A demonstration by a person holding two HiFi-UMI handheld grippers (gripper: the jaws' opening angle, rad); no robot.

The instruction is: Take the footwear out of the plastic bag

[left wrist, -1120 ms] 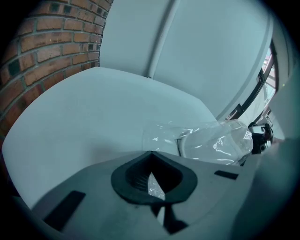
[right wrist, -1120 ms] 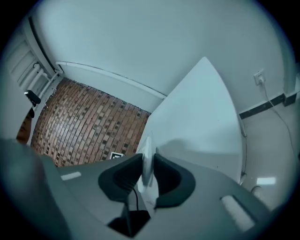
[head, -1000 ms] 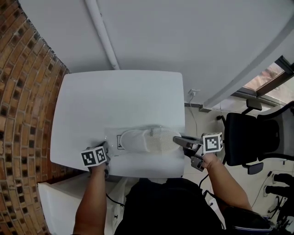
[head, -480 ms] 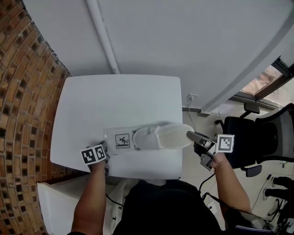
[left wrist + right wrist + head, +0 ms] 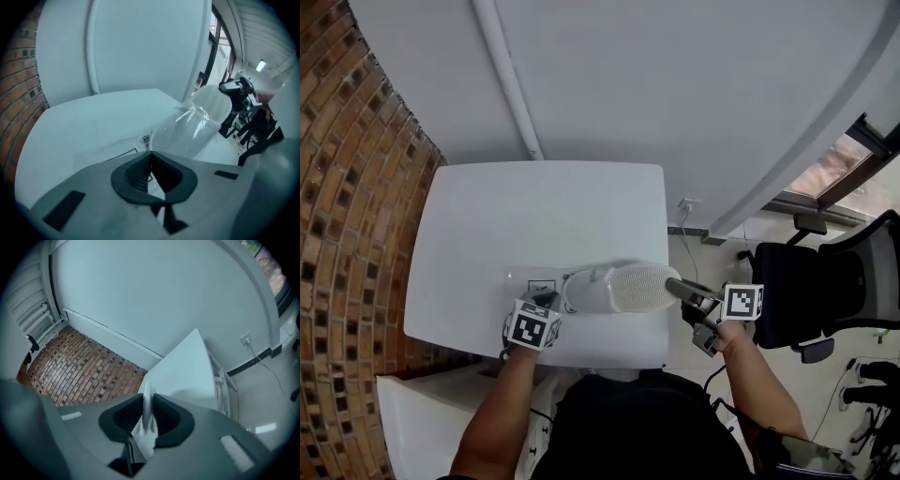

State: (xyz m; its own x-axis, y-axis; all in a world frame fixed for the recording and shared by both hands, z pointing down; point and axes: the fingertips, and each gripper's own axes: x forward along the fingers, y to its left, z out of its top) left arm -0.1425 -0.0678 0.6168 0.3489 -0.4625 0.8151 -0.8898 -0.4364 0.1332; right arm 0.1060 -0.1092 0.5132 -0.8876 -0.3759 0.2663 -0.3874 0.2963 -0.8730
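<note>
A white slipper (image 5: 623, 288) lies sole-up near the table's front edge. Its left end is still inside a clear plastic bag (image 5: 534, 284) with a printed label. My right gripper (image 5: 677, 287) is shut on the slipper's right end, past the table's right edge. In the right gripper view, white slipper material (image 5: 147, 423) is pinched between the jaws. My left gripper (image 5: 546, 305) sits at the bag's near edge with its jaws closed, apparently on the thin film. In the left gripper view the bagged slipper (image 5: 201, 122) rises ahead and to the right.
The white table (image 5: 487, 225) stands against a brick wall (image 5: 347, 187) on the left. A black office chair (image 5: 806, 291) is on the floor to the right. A wall socket (image 5: 687, 203) and its cable lie beyond the table's right edge.
The right gripper drew the slipper rightward, partly out of the bag. The left gripper moved right along the front edge, from the bag's left corner to beside its label.
</note>
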